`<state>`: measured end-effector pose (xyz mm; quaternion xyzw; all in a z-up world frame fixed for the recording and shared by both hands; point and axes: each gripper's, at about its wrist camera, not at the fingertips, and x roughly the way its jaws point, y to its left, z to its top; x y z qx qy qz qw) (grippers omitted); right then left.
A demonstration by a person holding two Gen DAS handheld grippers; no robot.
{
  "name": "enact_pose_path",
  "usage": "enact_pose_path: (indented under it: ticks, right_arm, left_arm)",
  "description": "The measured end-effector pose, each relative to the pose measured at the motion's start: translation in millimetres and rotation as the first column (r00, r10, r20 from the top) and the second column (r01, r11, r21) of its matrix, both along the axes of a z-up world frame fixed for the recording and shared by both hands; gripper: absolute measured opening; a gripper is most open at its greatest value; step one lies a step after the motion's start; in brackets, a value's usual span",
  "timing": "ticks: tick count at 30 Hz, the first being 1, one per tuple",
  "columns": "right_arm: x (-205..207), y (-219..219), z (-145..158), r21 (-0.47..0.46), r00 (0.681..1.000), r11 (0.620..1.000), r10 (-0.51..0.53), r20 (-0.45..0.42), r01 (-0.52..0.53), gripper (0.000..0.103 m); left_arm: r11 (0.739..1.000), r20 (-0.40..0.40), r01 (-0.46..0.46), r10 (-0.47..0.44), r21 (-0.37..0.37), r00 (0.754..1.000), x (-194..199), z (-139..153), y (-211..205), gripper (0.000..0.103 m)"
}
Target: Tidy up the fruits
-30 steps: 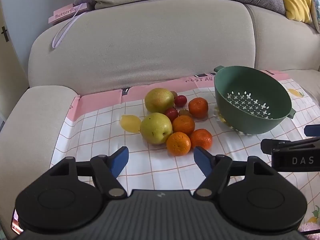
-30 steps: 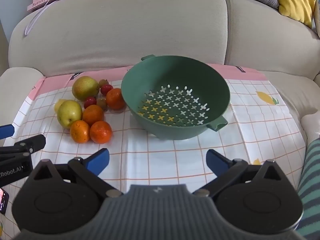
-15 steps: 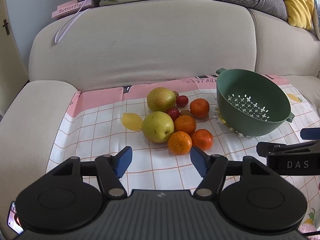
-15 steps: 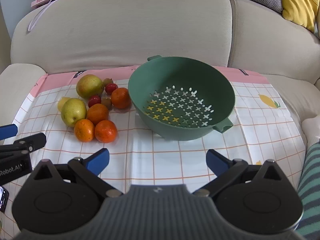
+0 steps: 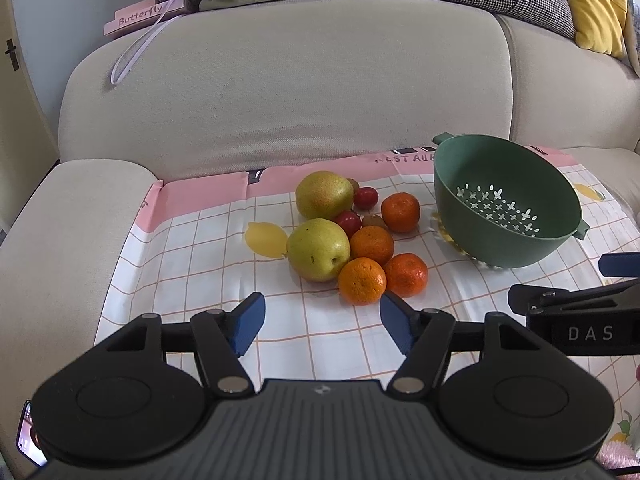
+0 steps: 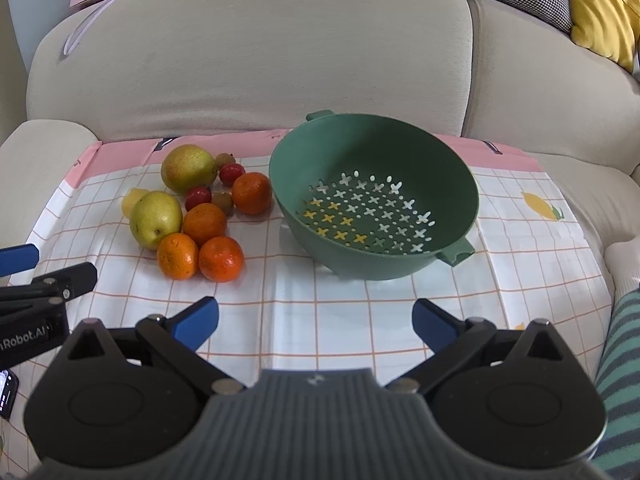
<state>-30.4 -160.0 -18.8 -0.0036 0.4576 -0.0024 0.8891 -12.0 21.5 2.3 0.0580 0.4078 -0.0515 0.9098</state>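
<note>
A cluster of fruit lies on a checked cloth (image 5: 192, 264) on the sofa seat: two green-yellow pears (image 5: 318, 249) (image 5: 324, 195), several oranges (image 5: 362, 281) (image 6: 221, 259) and small red fruits (image 5: 365, 197). An empty green colander (image 5: 504, 204) (image 6: 374, 192) stands to the right of the cluster, tilted. My left gripper (image 5: 322, 322) hovers open just in front of the nearest orange, nothing between its blue fingers. In the right wrist view my right gripper (image 6: 314, 322) is open and empty, in front of the colander.
The sofa backrest (image 5: 280, 92) rises behind the cloth, with an armrest (image 5: 52, 216) on the left. A pink box (image 5: 140, 16) labelled Butterfly sits on top of the backrest. Cushions (image 5: 592, 0) are at the upper right. A striped sleeve (image 6: 624, 364) is at the right edge.
The left gripper's fingers have narrowed somewhat. The right wrist view has shifted slightly, so the colander and fruit sit further right in it. Nothing on the cloth has moved.
</note>
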Motion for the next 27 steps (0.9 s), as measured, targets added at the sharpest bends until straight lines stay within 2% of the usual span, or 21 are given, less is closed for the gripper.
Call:
enact_pose_path:
  ticks: [27]
  right_arm:
    - [-3.6, 6.0, 2.2, -0.003, 1.0, 1.0, 0.004, -0.003, -0.004, 0.099]
  left_arm:
    - [1.0, -0.006, -0.001, 0.001, -0.009, 1.0, -3.3, 1.1, -0.3, 0.078]
